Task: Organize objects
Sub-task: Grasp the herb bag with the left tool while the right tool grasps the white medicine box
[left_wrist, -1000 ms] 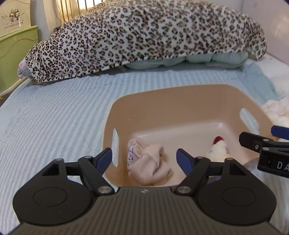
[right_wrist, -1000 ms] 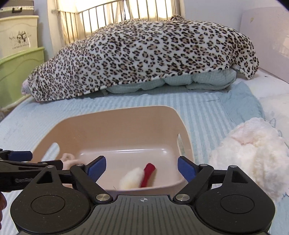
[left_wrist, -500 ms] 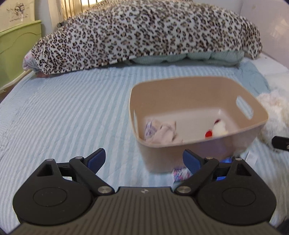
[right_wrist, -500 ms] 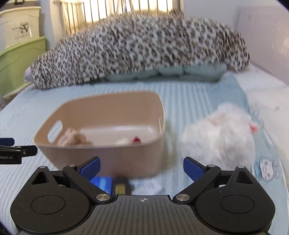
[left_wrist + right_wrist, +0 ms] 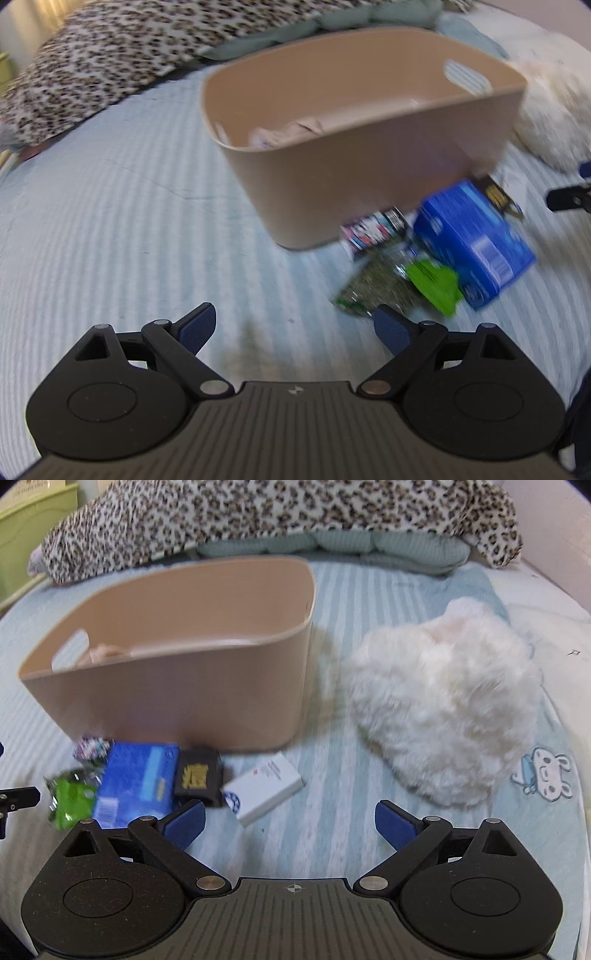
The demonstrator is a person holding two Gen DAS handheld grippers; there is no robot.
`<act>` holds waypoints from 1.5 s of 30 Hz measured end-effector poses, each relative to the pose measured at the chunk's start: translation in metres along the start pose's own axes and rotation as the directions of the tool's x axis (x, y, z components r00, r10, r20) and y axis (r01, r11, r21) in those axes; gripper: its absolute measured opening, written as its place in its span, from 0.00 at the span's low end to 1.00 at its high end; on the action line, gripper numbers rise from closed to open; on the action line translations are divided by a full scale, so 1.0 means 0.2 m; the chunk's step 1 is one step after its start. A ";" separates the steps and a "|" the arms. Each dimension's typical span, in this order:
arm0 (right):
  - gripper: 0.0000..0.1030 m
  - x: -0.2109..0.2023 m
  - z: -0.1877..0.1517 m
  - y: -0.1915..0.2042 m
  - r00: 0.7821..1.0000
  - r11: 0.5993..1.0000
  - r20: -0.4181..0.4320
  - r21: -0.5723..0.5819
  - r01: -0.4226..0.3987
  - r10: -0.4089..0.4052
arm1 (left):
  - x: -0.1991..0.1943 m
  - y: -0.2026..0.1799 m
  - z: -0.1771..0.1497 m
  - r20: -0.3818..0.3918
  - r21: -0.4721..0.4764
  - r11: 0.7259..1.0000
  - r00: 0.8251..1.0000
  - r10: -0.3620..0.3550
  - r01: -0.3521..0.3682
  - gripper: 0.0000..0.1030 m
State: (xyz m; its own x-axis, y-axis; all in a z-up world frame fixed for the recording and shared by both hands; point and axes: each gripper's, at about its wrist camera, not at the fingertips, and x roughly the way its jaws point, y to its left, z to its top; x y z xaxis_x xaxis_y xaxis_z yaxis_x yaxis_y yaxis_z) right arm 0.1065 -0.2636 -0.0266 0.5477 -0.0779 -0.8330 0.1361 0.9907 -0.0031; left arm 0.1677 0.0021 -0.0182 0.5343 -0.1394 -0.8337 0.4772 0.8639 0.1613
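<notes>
Boxes [image 5: 136,782] crowd bin [image 5: 177,698]; plush [image 5: 443,709] beside.

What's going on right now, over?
Left gripper, right gripper: open, empty. Tan plastic bin holds cloth; blue box, white box, fluffy white toy outside. Nothing blocking.

A bed covered in a pale blue striped quilt [image 5: 332,834]. On it sit a tan plastic bin [image 5: 177,698], a fluffy white plush [image 5: 443,709], a blue box [image 5: 136,782], a black box [image 5: 199,777], a white box [image 5: 264,788], a green packet [image 5: 70,801] and a leopard-print blanket [image 5: 258,513].
</notes>
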 end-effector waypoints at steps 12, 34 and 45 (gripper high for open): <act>0.91 0.18 0.00 0.10 0.998 0.974 -0.020 -0.220 0.061 -0.067 | 0.09 -0.08 0.01 -0.003 0.065 0.996 0.998 -0.061 0.061 0.90; 0.83 0.27 0.01 0.06 0.998 0.977 0.033 -0.205 0.064 -0.059 | 0.14 -0.16 0.04 0.033 0.080 0.965 0.967 -0.253 0.250 0.90; 0.56 0.26 0.00 0.07 1.000 0.978 0.013 -0.208 -0.005 0.008 | 0.18 -0.11 0.06 0.028 -0.003 0.973 0.973 -0.231 0.231 0.74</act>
State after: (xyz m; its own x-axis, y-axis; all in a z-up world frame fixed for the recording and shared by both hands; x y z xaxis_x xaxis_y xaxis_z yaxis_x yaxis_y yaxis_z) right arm 0.1368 -0.2534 -0.0689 0.5598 -0.0714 -0.8256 -0.0414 0.9926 -0.1139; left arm 0.1845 -0.0284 -0.0462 0.4288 -0.3487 -0.8334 0.5860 0.8095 -0.0372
